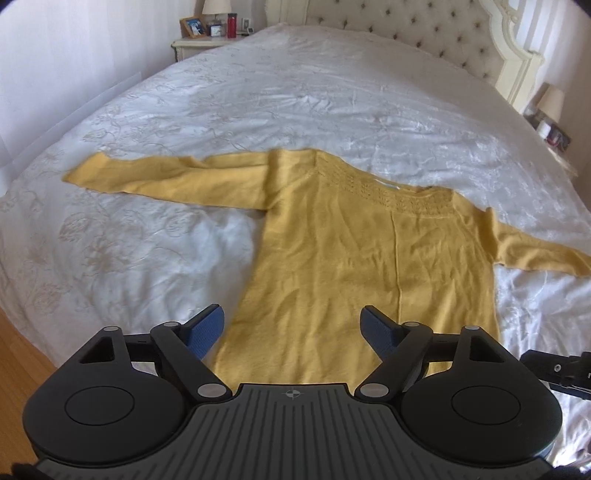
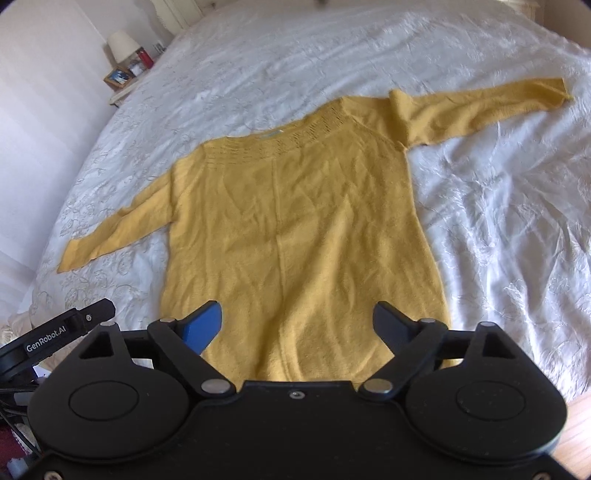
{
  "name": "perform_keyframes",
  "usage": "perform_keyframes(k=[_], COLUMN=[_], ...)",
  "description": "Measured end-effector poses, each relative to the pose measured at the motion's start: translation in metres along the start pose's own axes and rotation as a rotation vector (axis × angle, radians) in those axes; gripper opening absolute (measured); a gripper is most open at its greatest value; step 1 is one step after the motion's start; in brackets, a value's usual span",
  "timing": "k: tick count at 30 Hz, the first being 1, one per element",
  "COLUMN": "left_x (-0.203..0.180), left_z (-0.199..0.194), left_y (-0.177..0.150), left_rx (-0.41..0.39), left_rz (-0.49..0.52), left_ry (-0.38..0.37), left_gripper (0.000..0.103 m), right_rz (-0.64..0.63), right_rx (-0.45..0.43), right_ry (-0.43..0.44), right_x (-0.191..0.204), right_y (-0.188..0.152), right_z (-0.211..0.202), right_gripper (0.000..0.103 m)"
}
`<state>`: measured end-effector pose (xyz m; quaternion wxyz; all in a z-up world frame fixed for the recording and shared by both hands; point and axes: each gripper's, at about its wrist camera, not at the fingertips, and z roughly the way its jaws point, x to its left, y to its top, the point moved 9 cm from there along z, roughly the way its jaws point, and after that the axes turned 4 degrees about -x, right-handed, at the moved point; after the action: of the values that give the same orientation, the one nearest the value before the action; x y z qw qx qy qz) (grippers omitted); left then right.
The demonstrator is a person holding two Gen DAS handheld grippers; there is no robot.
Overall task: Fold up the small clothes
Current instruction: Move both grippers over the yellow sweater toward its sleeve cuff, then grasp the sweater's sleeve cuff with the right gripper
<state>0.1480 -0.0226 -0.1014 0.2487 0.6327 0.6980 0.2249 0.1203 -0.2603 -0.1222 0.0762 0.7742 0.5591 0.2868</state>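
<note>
A yellow knit sweater point(image 1: 354, 258) lies flat and spread out on the white bedspread point(image 1: 258, 96), neckline away from me, both sleeves stretched out to the sides. It also shows in the right wrist view point(image 2: 295, 221). My left gripper point(image 1: 293, 325) is open and empty, hovering above the sweater's lower hem near its left edge. My right gripper point(image 2: 297, 321) is open and empty above the hem's middle and right part. Part of the left gripper shows in the right wrist view at lower left point(image 2: 66, 332).
A nightstand point(image 1: 207, 40) with a photo frame, lamp and red bottle stands at the bed's far left. A tufted headboard point(image 1: 424, 33) is at the far end. Another nightstand with a lamp point(image 1: 550, 118) is on the right. Wooden floor point(image 1: 18, 362) lies beside the bed.
</note>
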Motion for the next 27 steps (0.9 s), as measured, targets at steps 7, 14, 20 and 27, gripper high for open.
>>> perform_keyframes(k=[7,14,20,27], left_x=[-0.037,-0.067,-0.095,-0.127], left_z=[0.025,0.045,0.061,0.079], left_y=[0.012,0.023,0.038,0.055], left_rx=[0.057,0.091,0.1,0.092], left_rz=[-0.003,-0.011,-0.019,-0.011], left_ry=[0.028,0.065,0.094,0.112], left_gripper=[0.072,0.068,0.068,0.068], right_rz=[0.087,0.104,0.182,0.268], right_rx=[-0.017,-0.106,-0.198,-0.229], right_ry=[-0.089,-0.21,-0.257,-0.339], right_x=[-0.088,-0.196,-0.292,-0.378], right_y=[0.051,0.139,0.222,0.271], right_z=[0.024,0.036,0.036,0.054], right_gripper=[0.09,0.092,0.087,0.081])
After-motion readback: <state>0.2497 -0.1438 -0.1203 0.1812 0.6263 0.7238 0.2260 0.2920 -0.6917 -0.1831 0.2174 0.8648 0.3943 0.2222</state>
